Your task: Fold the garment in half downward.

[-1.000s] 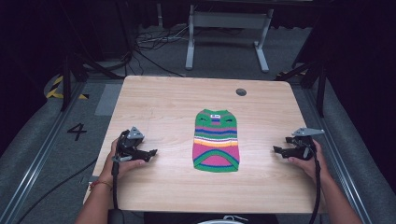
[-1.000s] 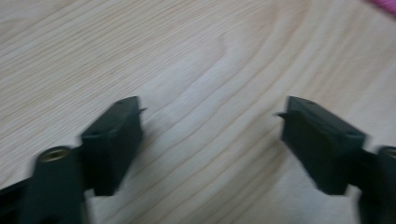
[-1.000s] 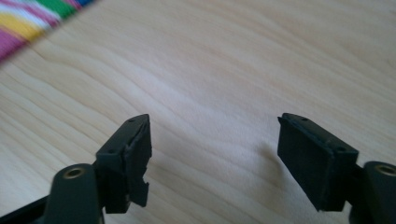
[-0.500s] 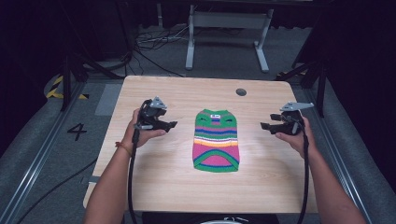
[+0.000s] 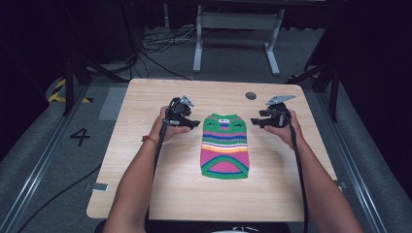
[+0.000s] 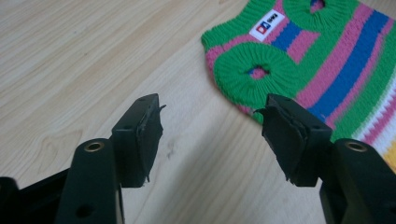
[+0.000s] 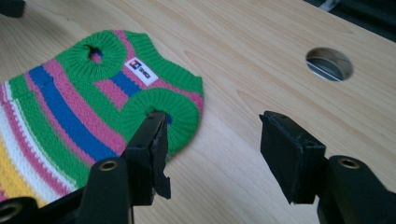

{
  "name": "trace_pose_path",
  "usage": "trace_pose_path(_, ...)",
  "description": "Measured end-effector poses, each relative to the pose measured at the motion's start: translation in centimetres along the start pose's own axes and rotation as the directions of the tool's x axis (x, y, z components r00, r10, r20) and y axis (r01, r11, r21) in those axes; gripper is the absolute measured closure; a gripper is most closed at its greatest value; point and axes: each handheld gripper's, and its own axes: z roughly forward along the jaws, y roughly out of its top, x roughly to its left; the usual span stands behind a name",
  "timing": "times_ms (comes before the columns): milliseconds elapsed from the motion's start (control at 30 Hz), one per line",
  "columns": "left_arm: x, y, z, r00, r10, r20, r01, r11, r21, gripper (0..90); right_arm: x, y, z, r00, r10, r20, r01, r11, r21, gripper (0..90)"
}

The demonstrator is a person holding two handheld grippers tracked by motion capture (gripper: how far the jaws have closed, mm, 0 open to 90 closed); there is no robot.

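A small knitted sweater (image 5: 225, 145) in green, pink, blue, white and yellow stripes lies flat in the middle of the table, neck end away from the person. My left gripper (image 5: 197, 124) hovers just left of its far left corner, open, its jaws closing with only bare wood between them. In the left gripper view the sweater (image 6: 317, 60) and its green sleeve hole sit ahead of the gripper (image 6: 212, 135). My right gripper (image 5: 253, 122) hovers just right of the far right corner, open, its jaws also closing on nothing. In the right gripper view the sweater (image 7: 79, 107) lies to the left of the gripper (image 7: 215, 154).
The wooden table (image 5: 145, 160) has a round cable hole (image 5: 250, 95) near its far edge, also in the right gripper view as the hole (image 7: 329, 64). Beyond the table stand a metal frame (image 5: 233, 29) and floor cables. A "4" is marked on the floor at left.
Both hands have moved away from the person and inward, from the sweater's lower sides to its far corners. Both pairs of jaws stand narrower than before.
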Motion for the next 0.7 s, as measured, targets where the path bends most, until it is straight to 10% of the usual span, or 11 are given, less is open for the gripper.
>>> trace_pose_path(700, 0.1, 2.1, 5.8, 0.9988, -0.049, 0.004, 0.049, 0.9982, 0.036, 41.0, 0.4, 0.2, 6.4, 0.9998, 0.016, -0.008, -0.015, 0.998, 0.059, 51.2)
